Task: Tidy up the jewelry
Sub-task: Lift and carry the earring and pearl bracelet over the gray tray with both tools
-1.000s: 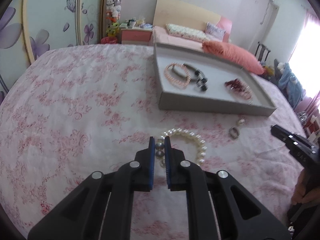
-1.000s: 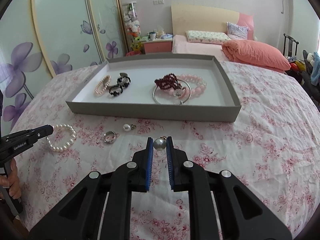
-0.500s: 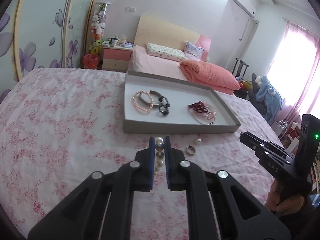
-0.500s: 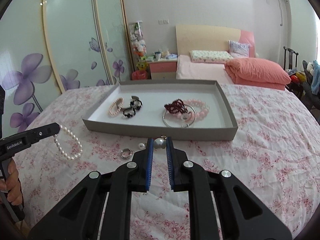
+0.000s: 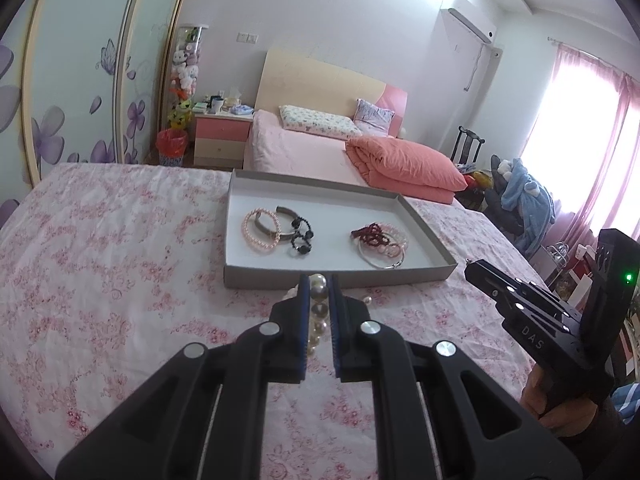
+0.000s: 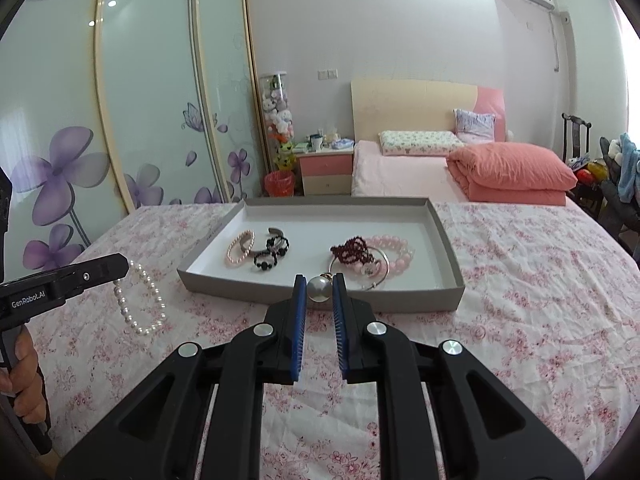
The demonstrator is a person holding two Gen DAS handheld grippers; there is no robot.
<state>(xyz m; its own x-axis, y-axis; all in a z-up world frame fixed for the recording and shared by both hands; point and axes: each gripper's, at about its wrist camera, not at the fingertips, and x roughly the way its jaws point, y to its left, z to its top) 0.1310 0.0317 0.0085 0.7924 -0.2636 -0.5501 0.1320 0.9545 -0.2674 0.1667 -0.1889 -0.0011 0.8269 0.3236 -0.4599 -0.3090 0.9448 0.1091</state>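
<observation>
My left gripper (image 5: 318, 280) is shut on a white pearl bracelet (image 5: 319, 312), which hangs from its tip above the bedspread; it also shows in the right wrist view (image 6: 140, 300). My right gripper (image 6: 319, 280) is shut on a pearl earring (image 6: 319, 289) with a small gold fitting, held in the air in front of the grey tray (image 6: 448, 240). The tray (image 5: 424, 220) holds a pink pearl bracelet (image 5: 260, 232), black bead pieces (image 5: 301, 240), a dark red bracelet (image 5: 370, 234), a silver bangle and a pink bead bracelet (image 6: 394, 252).
The tray lies on a pink floral bedspread (image 5: 100, 260). A small pearl piece (image 5: 367, 301) lies on the cloth just right of my left fingers. Behind are a second bed with a folded pink quilt (image 6: 512, 172), a nightstand and sliding wardrobe doors.
Both grippers have risen from the bedspread with their loads. The pearl bracelet now hangs free of the cloth. The pearl earring is lifted to tray height. The loose ring is hidden now.
</observation>
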